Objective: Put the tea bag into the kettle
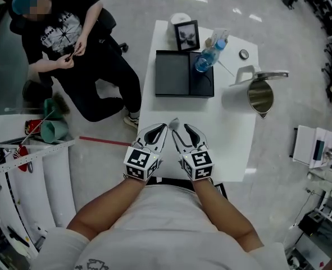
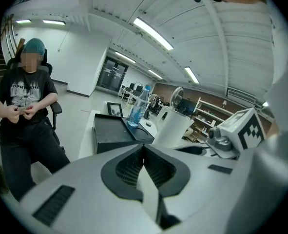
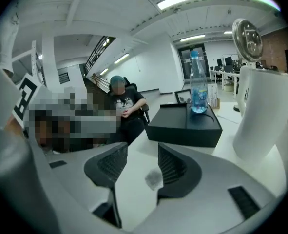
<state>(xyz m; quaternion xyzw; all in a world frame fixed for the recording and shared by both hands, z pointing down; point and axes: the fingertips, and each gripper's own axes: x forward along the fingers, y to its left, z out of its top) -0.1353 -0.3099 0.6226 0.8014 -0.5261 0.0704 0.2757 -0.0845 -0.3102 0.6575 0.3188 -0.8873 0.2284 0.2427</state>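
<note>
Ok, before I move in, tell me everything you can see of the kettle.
The kettle is a white, plastic-looking jug with a shiny metal inside. Its hinged lid is swung fully open, and the right gripper view shows the lid's round metal underside. A white handle curves off one side, and the spout points toward the table's near edge. It stands upright on the right part of the white table, to the right of the black box. Only the table touches it.
</note>
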